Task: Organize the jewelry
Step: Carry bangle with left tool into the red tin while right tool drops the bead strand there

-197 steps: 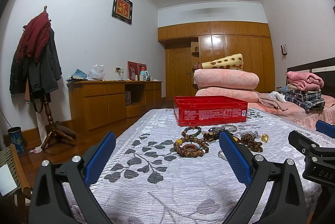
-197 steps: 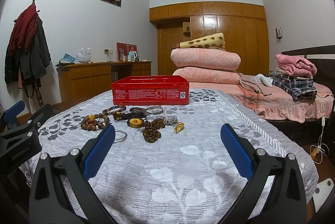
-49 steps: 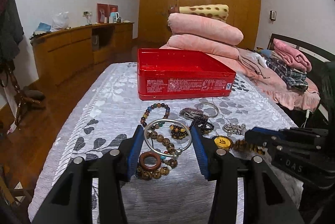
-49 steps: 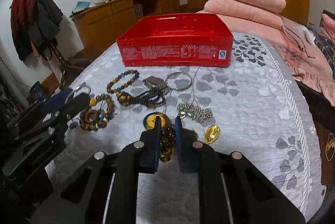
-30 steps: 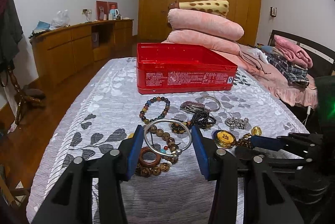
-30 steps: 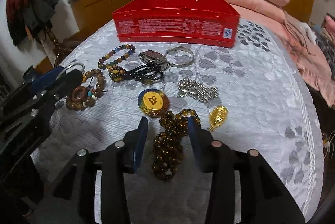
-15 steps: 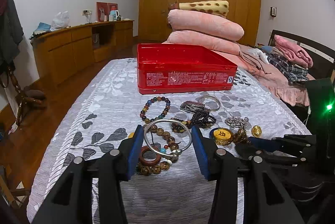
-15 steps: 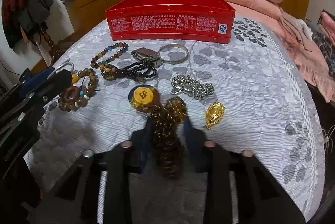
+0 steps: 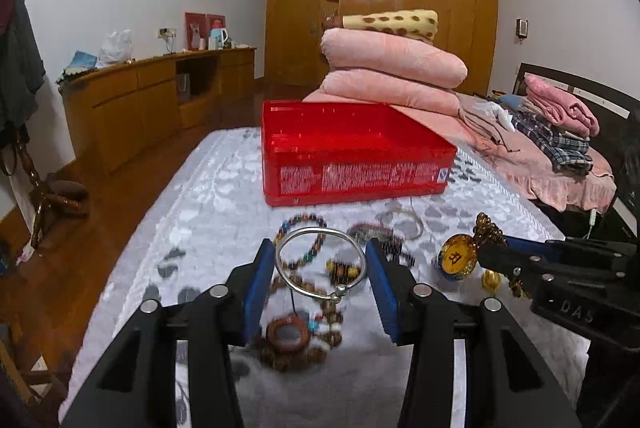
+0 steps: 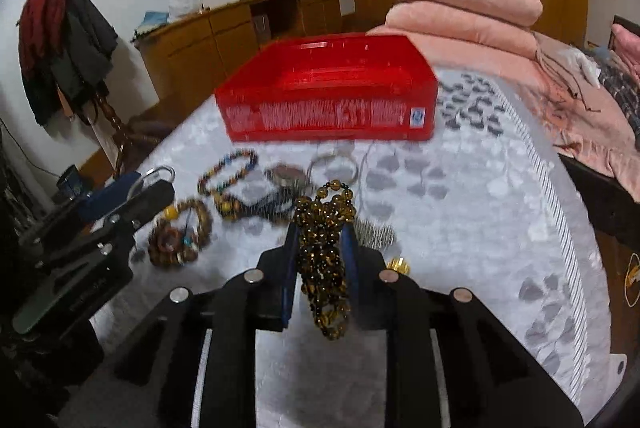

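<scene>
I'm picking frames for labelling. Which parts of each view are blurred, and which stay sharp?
Left wrist view: the silver bangle in the left gripper is sharp; the beads on the cloth smear, the red box softens. Right wrist view: the amber beads in the right gripper stay fairly crisp; box print and table jewelry streak with motion blur.

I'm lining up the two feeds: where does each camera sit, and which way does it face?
Left wrist: on the left gripper, facing the open red box; its blue pads hold a silver bangle.
Right wrist: on the right gripper, facing the same box; its pads clamp a brown bead strand.
Shared: the box, the grey patterned bedspread, and each other's gripper.
</scene>
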Demonstrator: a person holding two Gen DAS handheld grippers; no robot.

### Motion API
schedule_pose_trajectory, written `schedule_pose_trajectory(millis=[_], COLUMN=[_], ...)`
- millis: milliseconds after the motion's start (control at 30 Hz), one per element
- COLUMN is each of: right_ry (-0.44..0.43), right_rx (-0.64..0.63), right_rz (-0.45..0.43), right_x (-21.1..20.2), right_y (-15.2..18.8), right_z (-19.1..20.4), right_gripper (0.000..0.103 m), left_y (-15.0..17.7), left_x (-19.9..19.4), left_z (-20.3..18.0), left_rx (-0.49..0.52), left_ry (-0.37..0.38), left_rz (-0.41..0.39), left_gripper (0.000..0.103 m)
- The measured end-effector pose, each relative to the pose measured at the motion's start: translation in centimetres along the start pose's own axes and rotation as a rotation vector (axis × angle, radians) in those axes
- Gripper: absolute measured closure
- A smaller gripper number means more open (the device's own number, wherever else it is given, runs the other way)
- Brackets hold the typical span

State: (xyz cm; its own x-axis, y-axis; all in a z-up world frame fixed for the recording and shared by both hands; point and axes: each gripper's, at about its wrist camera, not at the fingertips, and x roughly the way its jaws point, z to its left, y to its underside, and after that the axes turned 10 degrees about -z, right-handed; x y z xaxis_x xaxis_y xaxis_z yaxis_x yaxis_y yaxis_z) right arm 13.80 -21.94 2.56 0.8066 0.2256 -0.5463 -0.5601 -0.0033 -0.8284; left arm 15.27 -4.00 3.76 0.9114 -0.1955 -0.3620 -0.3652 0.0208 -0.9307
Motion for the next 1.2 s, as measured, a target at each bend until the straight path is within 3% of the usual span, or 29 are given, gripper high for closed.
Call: schedule_pose_trajectory(millis=[300,667,1000,1100,1133,1200], right_ry=[0.008,0.023,0.054,0.068,0.074,0.077], right_rx=[0.007,0.056,0.093,0.092,0.093,0.095], right_rz=[-0.072,-0.109,-0.063,-0.049,-0.053,-0.063], right_x=[1.7,7.7,12.3,12.9,12.9,12.6], right_y=[-5.1,-11.4,-12.4,-12.4,-12.3,-12.3], right_z=[-1.6,-3.6,-5.3,-5.4,-5.5,-5.6], right_gripper=[0.083,0.083,0.083,0.074,0.064,0.064], left_y=[-4.1,-9.0,-8.7,-8.6,-8.7,-8.7], left_x=[3.4,12.4,17.1,17.6,17.7,17.5], left_z=[-0.4,0.3,0.8,0.8,0.9,0.8], left_rx=[0.013,-0.007,-0.021,-0.029,-0.025,-0.016], left_ry=[-0.014,-0.038,-0.035,-0.030,-0.031,-0.037], left_rz=[-0.038,-0.013,0.036,0.051,0.050,0.043], left_gripper=[0.056,0.056,0.056,0.051,0.047,0.042])
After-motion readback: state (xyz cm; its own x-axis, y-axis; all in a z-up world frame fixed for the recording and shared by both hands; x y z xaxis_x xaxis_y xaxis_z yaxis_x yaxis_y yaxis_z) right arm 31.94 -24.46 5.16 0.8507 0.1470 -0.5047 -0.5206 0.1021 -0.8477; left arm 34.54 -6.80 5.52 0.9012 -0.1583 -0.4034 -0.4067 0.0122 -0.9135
